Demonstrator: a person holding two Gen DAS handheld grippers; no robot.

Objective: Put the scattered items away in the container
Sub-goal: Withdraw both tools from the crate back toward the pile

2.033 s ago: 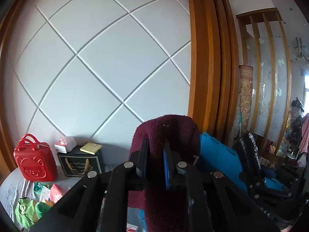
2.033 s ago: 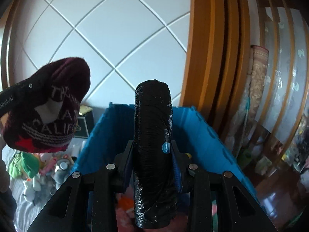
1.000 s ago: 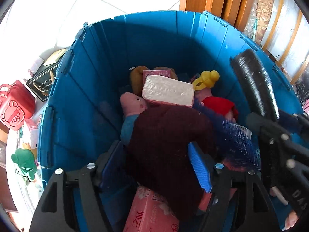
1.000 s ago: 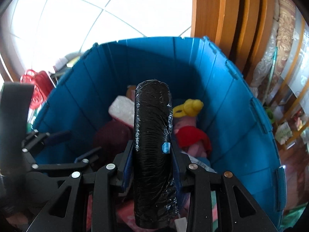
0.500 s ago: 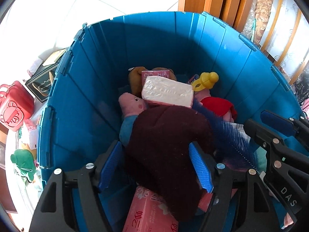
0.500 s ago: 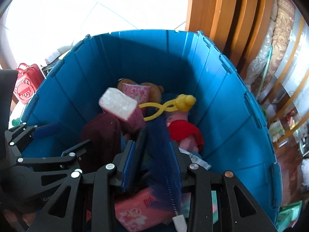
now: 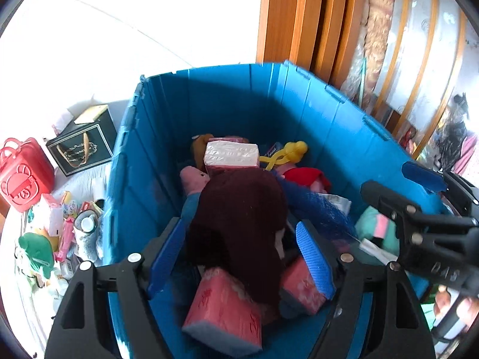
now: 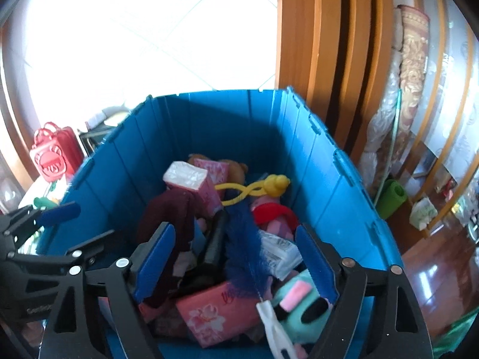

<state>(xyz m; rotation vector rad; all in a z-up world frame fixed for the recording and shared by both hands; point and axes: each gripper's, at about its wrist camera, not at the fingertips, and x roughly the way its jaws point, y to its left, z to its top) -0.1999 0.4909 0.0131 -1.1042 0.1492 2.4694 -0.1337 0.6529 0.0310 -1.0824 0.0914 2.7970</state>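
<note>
A blue plastic bin [image 7: 155, 179] [image 8: 323, 161] holds several items. A maroon sock [image 7: 239, 224] [image 8: 170, 218] lies on the pile inside, between the spread fingers of my left gripper [image 7: 239, 257], which is open above it. My right gripper [image 8: 236, 257] is open over the bin; a black roll [image 8: 214, 248] lies below it beside a blue feather duster [image 8: 248, 248]. Pink tissue packs [image 7: 224, 311] [image 8: 215, 308], a yellow toy [image 8: 269, 185] and a red-clad doll [image 8: 275, 212] are in the bin too.
Left of the bin, scattered small items [image 7: 60, 227], a green toy [image 7: 36, 248], a red toy case [image 7: 24, 173] and a black gift box [image 7: 80, 146] lie on a pale surface. Wooden frame [image 8: 323, 45] stands behind the bin. A green roll [image 8: 392, 197] lies on the floor, right.
Both grippers came over the bin and opened. The sock left my left gripper and the black roll left my right one; both now lie in the bin. Both cameras have pulled back slightly.
</note>
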